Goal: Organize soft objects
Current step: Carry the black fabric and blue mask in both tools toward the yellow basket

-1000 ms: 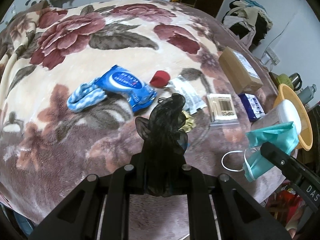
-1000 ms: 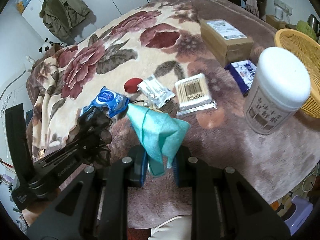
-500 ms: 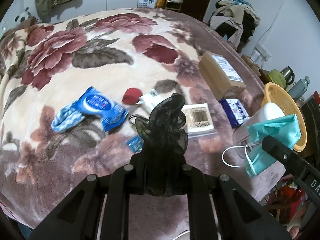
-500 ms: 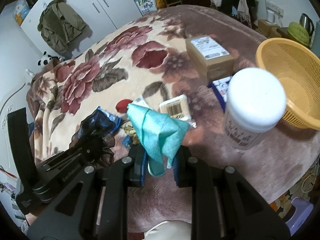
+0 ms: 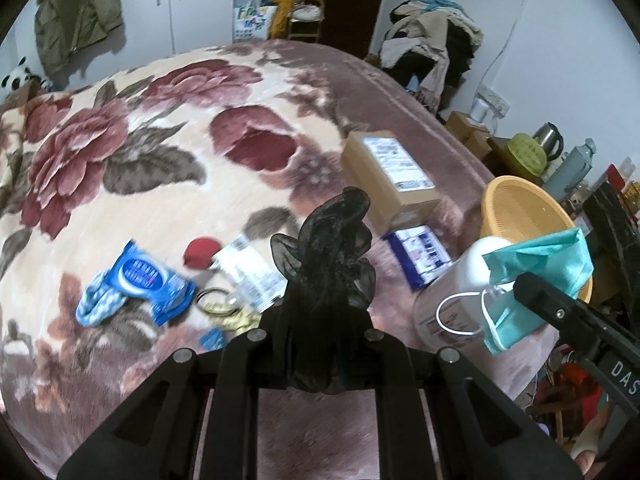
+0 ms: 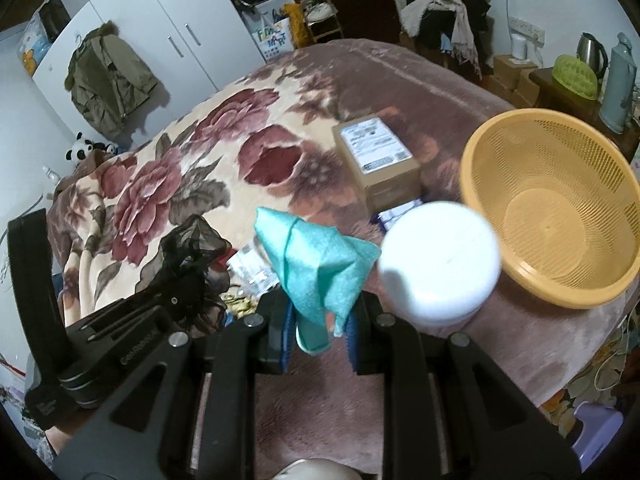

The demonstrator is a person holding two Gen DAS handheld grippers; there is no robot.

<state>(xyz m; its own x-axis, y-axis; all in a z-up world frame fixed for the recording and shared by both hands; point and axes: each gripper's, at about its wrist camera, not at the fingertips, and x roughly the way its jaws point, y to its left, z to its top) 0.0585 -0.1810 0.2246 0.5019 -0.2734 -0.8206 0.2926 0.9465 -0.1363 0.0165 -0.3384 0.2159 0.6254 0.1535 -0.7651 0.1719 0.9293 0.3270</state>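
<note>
Both wrist views — same bed [image 5: 168,184]

a cardboard box [image 5: 390,176] with a shipping label lies on the floral blanket [image 5: 140,152]. just beside it sits a small blue packet [image 5: 420,256]. an olive jacket [image 6: 108,84] hangs on the white wardrobe [image 6: 192,32], and a kettle [image 6: 592,50] stands well apart.

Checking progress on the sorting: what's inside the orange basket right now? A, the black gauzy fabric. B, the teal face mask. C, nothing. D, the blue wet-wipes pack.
C: the orange basket shows only its bare mesh bottom, while the teal face mask sits in the right tongs.
</note>
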